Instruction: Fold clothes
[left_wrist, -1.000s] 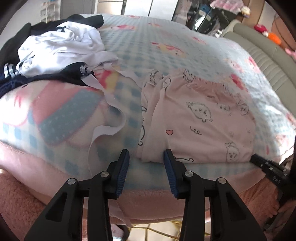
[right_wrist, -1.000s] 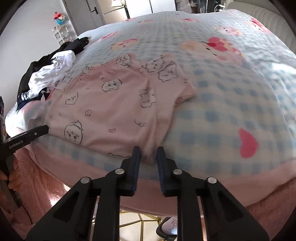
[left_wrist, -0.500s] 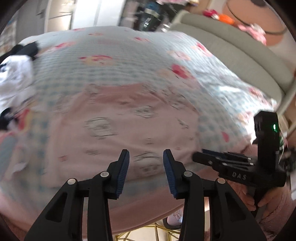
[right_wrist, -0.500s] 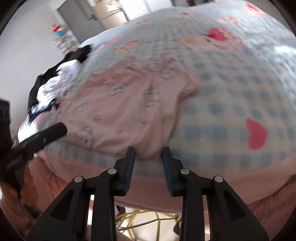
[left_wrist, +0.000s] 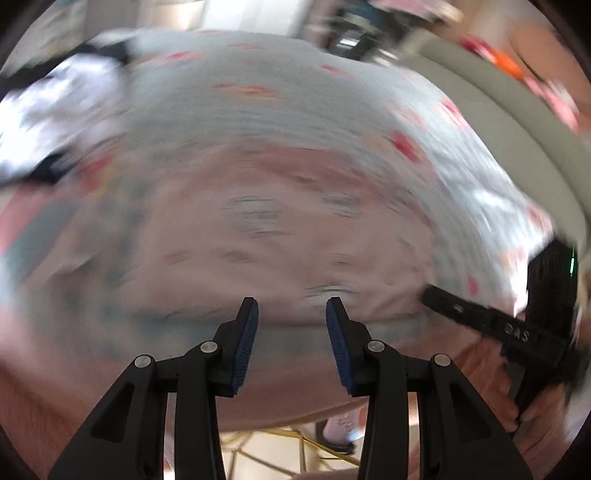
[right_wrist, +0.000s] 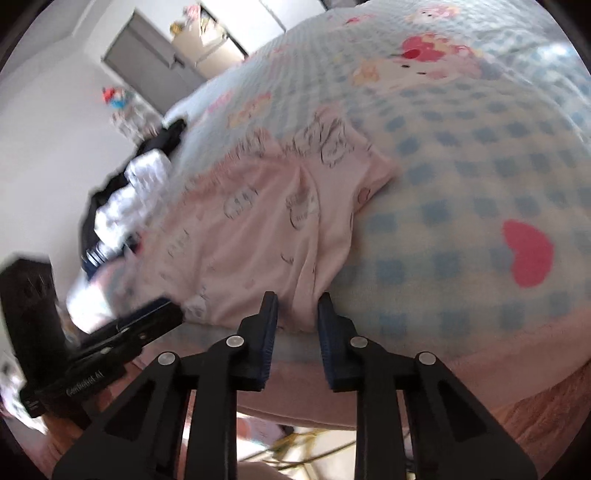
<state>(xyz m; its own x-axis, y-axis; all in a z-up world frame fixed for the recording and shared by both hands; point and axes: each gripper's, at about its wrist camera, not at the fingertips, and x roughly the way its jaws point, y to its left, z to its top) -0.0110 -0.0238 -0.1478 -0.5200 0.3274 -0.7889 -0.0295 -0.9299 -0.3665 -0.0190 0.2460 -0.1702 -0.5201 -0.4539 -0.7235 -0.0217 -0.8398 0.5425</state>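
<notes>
A pink garment with cartoon prints (right_wrist: 258, 229) lies flat on the bed near its front edge; it also shows, blurred, in the left wrist view (left_wrist: 280, 236). My left gripper (left_wrist: 291, 314) is open and empty, just in front of the garment's near hem. My right gripper (right_wrist: 297, 306) is open, with the garment's near right corner at its fingertips; it grips nothing. The right gripper shows at the right of the left wrist view (left_wrist: 480, 325), and the left gripper at the lower left of the right wrist view (right_wrist: 122, 336).
The bed has a blue-checked blanket (right_wrist: 461, 206) with cartoon prints. A pile of white and dark clothes (right_wrist: 125, 195) lies at the far left of the bed, also in the left wrist view (left_wrist: 48, 110). A beige headboard (left_wrist: 509, 133) runs along the right. Floor shows below the bed edge.
My right gripper has opened from nearly shut and now stands at the garment's corner. My left gripper swung right from the garment's left edge toward its middle, staying open. Both views are motion-blurred.
</notes>
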